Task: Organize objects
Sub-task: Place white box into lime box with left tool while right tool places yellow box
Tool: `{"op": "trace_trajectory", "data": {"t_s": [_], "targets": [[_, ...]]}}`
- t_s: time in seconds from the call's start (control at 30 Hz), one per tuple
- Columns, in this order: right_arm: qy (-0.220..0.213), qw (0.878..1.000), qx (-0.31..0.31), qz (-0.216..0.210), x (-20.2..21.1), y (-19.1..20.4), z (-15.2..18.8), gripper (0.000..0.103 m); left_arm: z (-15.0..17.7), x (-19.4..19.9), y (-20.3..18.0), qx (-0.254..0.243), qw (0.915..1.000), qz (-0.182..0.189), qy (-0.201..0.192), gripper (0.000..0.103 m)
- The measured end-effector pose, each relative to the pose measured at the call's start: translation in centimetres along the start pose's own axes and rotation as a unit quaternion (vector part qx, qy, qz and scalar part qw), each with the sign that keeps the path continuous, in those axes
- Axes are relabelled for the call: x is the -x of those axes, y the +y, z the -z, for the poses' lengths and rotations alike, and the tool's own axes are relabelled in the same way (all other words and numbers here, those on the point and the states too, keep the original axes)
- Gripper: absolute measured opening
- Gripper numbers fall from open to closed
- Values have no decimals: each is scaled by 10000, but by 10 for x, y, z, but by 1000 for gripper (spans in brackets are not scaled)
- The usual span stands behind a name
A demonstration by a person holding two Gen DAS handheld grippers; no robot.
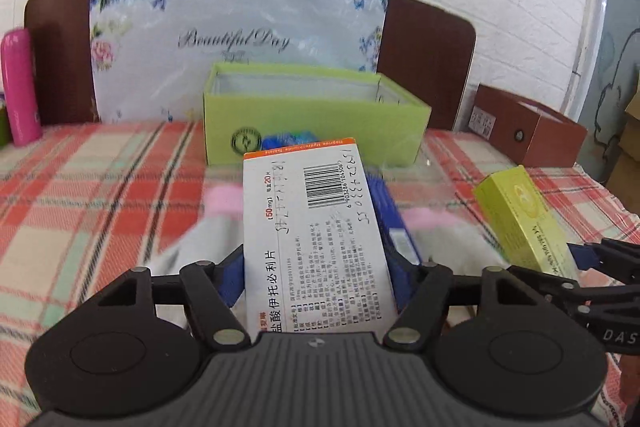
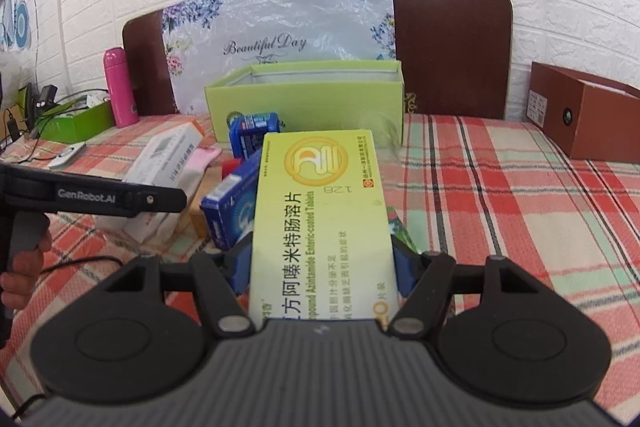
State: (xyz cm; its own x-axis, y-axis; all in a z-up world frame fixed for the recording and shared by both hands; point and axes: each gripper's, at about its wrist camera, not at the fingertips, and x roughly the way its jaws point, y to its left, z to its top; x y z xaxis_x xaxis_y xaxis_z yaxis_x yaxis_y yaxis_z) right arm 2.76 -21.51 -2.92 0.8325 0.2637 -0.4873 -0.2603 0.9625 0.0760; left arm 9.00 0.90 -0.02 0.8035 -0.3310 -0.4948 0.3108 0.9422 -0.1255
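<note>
My left gripper (image 1: 318, 275) is shut on a white medicine box with an orange edge (image 1: 312, 227), held above the checked bedspread. My right gripper (image 2: 322, 273) is shut on a yellow-green medicine box (image 2: 320, 211); that box also shows at the right of the left wrist view (image 1: 524, 219). An open light-green cardboard box (image 1: 316, 107) stands ahead against the headboard, also in the right wrist view (image 2: 308, 99). Blue medicine boxes (image 2: 232, 215) lie below and left of my right gripper, one more (image 2: 254, 133) near the green box.
A pink bottle (image 2: 119, 93) stands at the left. A brown box (image 2: 580, 115) sits at the right. A floral pillow (image 2: 280, 31) leans on the dark headboard. A white box (image 2: 168, 163), pink cloth (image 1: 224, 201), green tray (image 2: 76, 123) and cables lie on the bed.
</note>
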Motion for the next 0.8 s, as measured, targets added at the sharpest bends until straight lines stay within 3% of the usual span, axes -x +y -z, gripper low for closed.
{"op": "trace_trajectory", "data": {"t_s": [0.33,0.57,0.8], "targets": [[-422,9987,-71,-260,-40,-18,-69,66,-65,-17,5,-147,9981,-214,-560,71],[-489,9978,-325,-291,-100,-35,-125,66,-115,-56,15,-86,9950,-401,-913,71],[-395,9974,-592,-113,-177,-49,-173,66,-157,-113,39,-19,9940,-526,-956,71]]}}
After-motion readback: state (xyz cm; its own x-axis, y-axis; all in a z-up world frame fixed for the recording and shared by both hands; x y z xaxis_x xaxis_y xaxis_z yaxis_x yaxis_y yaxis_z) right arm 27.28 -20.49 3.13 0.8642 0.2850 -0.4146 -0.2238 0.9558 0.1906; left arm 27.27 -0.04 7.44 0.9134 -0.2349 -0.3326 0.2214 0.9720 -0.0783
